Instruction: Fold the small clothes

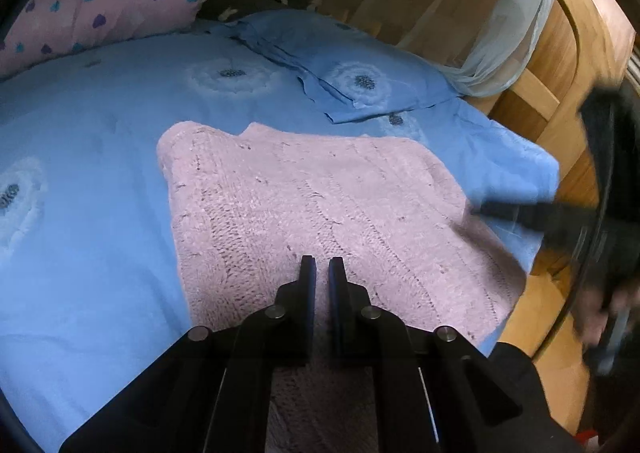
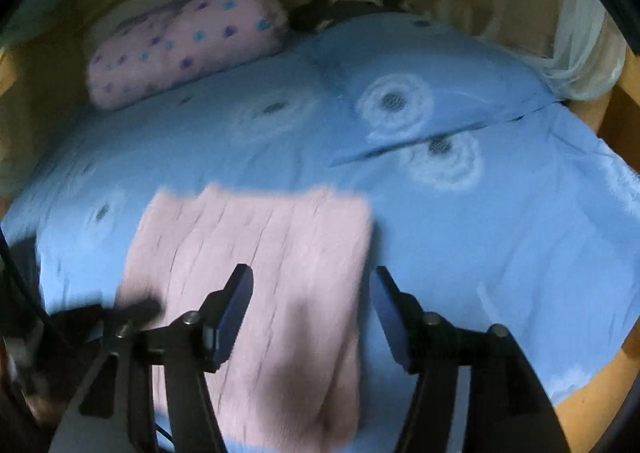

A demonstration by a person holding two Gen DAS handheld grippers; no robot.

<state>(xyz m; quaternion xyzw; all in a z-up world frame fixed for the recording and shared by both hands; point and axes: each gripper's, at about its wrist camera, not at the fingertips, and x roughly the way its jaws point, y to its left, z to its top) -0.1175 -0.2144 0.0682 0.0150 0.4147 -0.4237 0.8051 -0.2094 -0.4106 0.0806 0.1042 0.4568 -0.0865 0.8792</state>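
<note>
A pink knitted garment (image 1: 320, 205) (image 2: 256, 253) lies flat on the blue duvet (image 1: 100, 213) (image 2: 500, 253), folded into a rough rectangle. My left gripper (image 1: 322, 269) is shut just above the garment's near part, with nothing seen between its jaws. In the right wrist view my right gripper (image 2: 312, 281) stands open over the garment's right edge, its pads apart from the knit. One blurred dark finger (image 1: 504, 210) of the right gripper reaches the garment's right edge in the left wrist view. The left gripper is a dark blur at the lower left of the right wrist view.
A blue pillow (image 1: 360, 65) (image 2: 420, 73) with a white flower print lies behind the garment. A pink cushion with hearts (image 1: 108, 5) (image 2: 188, 41) sits at the back left. A wooden bed frame (image 1: 560, 65) and a pale sheer cloth (image 1: 516, 13) border the right side.
</note>
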